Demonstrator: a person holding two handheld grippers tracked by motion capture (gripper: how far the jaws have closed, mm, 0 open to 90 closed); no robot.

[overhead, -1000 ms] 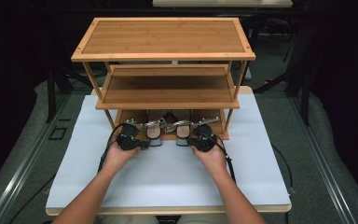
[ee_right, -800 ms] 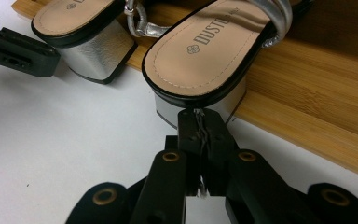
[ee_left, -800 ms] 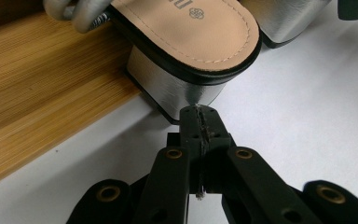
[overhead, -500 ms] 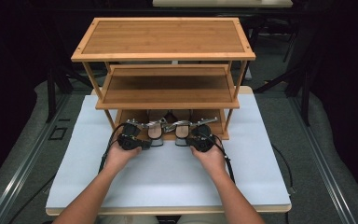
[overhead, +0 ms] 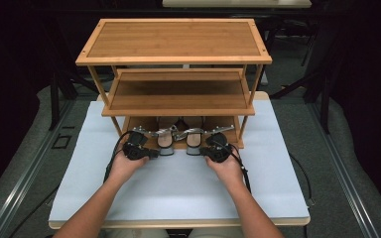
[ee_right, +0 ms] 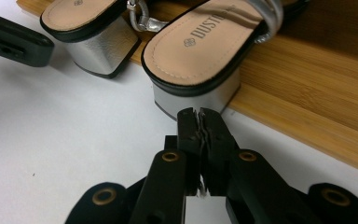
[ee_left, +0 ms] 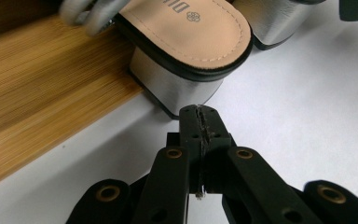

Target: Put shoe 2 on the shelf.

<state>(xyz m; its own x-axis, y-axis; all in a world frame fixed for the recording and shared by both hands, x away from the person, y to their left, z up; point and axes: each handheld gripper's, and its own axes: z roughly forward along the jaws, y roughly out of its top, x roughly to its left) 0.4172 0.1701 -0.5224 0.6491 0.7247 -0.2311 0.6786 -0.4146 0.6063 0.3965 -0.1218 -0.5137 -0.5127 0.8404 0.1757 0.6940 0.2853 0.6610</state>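
a pair of silver block-heeled sandals sits on the lowest shelf of the bamboo shoe rack (overhead: 178,52), toes pointing far into the rack and heels hanging over the near edge, above the white table mat (overhead: 178,188). the left sandal (overhead: 165,143) and the right sandal (overhead: 194,142) lie side by side, just apart, their straps spread out to either side. the heels overhang probably because the shoes are only partly seated, so the near ends are what a tool can push against.

the left gripper (overhead: 155,151) has its jaws pressed fully together with nothing between them, and in the left gripper view its closed tip (ee_left: 200,122) sits right at the silver heel block (ee_left: 177,88) of the left sandal. the right gripper (overhead: 201,151) is likewise closed and empty, its tip (ee_right: 199,122) at the heel block (ee_right: 193,97) of the right sandal. closed jaws make a blunt nose, which suits nudging each shoe farther onto the shelf rather than lifting it; whether the tips actually touch the heels i cannot tell
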